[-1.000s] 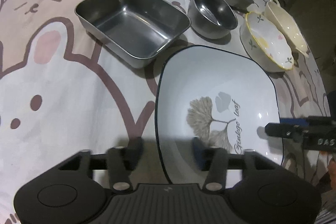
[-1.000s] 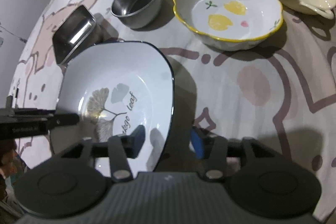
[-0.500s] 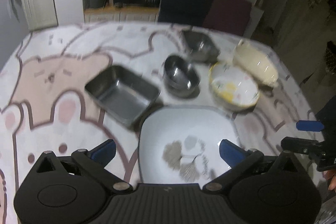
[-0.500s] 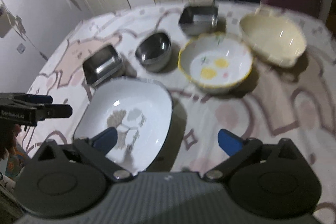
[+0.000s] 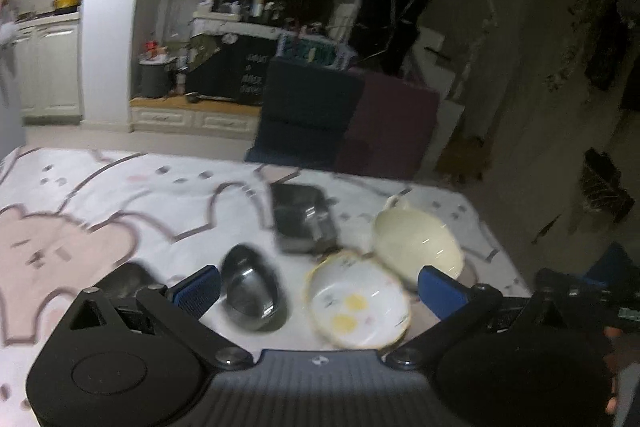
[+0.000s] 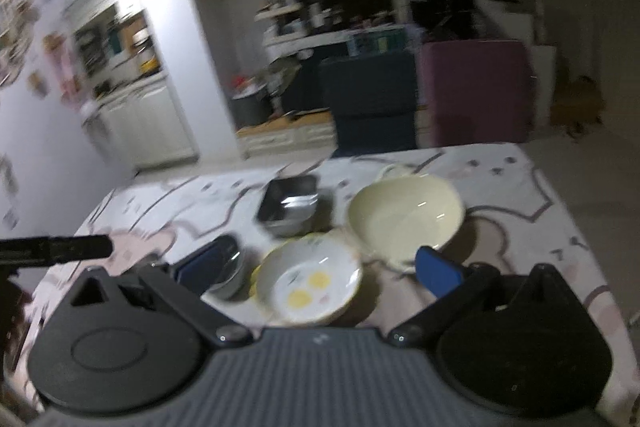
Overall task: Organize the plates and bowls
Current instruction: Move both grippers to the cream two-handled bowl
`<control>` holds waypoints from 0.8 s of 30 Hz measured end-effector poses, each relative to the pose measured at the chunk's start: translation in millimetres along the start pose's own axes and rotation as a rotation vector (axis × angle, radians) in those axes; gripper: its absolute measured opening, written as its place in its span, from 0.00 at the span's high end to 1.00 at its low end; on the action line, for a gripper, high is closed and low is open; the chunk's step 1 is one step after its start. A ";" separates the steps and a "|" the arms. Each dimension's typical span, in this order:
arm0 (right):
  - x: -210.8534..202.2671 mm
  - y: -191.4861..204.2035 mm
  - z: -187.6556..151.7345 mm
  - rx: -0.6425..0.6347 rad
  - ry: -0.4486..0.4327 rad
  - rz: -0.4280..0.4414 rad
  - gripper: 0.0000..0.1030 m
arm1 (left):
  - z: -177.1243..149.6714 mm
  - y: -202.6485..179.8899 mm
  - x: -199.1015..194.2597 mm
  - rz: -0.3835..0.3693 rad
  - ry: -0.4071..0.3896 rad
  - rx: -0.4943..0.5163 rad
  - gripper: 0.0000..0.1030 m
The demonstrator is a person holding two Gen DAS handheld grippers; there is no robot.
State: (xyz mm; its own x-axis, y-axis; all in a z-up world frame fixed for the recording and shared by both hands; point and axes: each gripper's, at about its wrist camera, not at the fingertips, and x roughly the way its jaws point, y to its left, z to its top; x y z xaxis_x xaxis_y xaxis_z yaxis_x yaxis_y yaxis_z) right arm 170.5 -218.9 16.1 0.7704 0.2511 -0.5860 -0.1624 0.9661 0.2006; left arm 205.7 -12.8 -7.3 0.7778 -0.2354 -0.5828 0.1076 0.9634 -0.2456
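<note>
Both views are blurred and look over the table from above. My left gripper [image 5: 320, 291] is open with nothing between its blue pads. Beyond it sit a round steel bowl [image 5: 250, 295], a yellow-rimmed white bowl [image 5: 358, 303], a cream bowl with handles [image 5: 416, 247] and a square steel container [image 5: 304, 219]. My right gripper [image 6: 320, 269] is also open and holds nothing. It hangs above the yellow-rimmed bowl [image 6: 308, 281], with the cream bowl [image 6: 404, 215] and the steel container [image 6: 290, 207] behind. The round steel bowl [image 6: 230, 267] is half hidden by its left finger.
A corner of a steel rectangular tray [image 5: 128, 281] shows behind my left finger. The table [image 5: 100, 211] wears a bear-print cloth. A dark blue chair [image 6: 372, 103] and a purple chair [image 6: 476, 91] stand at its far edge. A black finger [image 6: 56, 251] of the other gripper shows at the left.
Both grippers opened off the rim of the large white leaf-print plate, then rose and tilted up. The plate has dropped out of view and the room behind the table now shows.
</note>
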 end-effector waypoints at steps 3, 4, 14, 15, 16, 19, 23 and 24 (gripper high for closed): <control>13.6 -21.1 9.9 0.062 -0.008 -0.063 0.00 | 13.8 -23.4 23.0 -0.032 -0.018 0.027 0.00; 19.8 -27.7 11.8 0.086 -0.008 -0.082 0.00 | 18.5 -31.3 30.9 -0.048 -0.022 0.036 0.00; 75.9 -80.2 15.2 0.358 0.043 -0.188 0.00 | 61.5 -94.8 131.0 -0.101 -0.055 0.297 0.00; 80.3 -85.7 14.5 0.381 0.048 -0.193 0.00 | 67.2 -98.7 145.1 -0.103 -0.051 0.323 0.01; 83.9 -87.0 13.3 0.395 0.051 -0.198 0.00 | 71.5 -102.0 157.5 -0.105 -0.044 0.338 0.02; 96.8 -97.2 12.2 0.431 0.062 -0.207 0.00 | 85.1 -109.0 197.7 -0.122 0.003 0.352 0.10; 108.3 -111.2 11.6 0.529 0.086 -0.182 0.00 | 97.8 -115.2 251.0 -0.166 0.081 0.309 0.25; 111.2 -113.9 11.4 0.562 0.101 -0.167 0.00 | 98.6 -116.5 263.2 -0.173 0.104 0.300 0.33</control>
State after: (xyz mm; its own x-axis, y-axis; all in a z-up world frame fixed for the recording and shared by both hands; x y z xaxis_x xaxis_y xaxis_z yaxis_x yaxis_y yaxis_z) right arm 281.7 -301.7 -62.9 0.6903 0.1293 -0.7119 0.3290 0.8203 0.4679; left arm 458.9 -174.3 -55.7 0.6665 -0.3955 -0.6320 0.4215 0.8991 -0.1181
